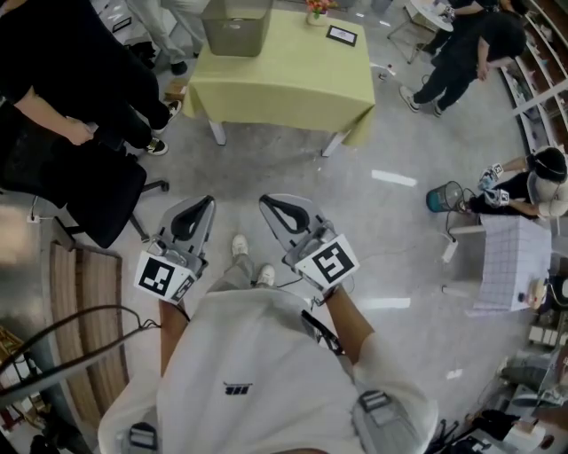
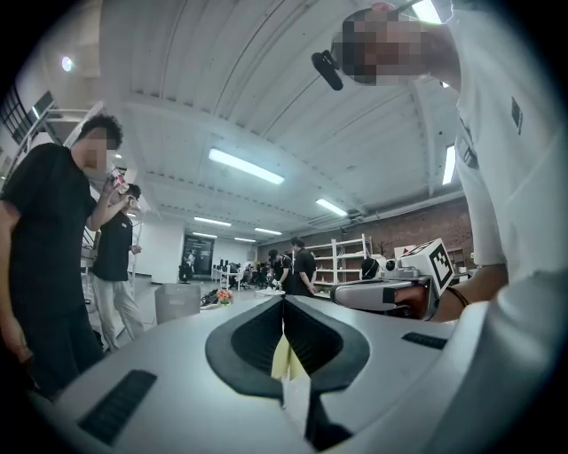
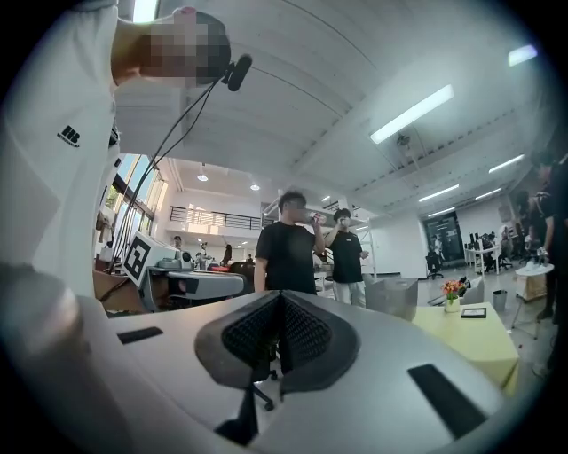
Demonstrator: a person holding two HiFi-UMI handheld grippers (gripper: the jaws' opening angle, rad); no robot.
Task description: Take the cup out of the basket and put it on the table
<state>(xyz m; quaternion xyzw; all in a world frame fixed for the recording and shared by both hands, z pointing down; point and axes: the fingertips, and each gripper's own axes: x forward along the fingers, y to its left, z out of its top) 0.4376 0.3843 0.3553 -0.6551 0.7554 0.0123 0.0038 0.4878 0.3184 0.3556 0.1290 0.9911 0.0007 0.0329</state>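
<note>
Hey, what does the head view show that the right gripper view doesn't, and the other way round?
Only the head view shows the wearer's shoes on the grey floor, and a blue bucket off to the right. Only the right gripper view shows the ceiling lights and a balcony railing. Both show the yellow table with the grey basket and flowers on it.

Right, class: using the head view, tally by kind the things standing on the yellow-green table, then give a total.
basket: 1
flower vase: 1
framed card: 1
Total: 3
</note>
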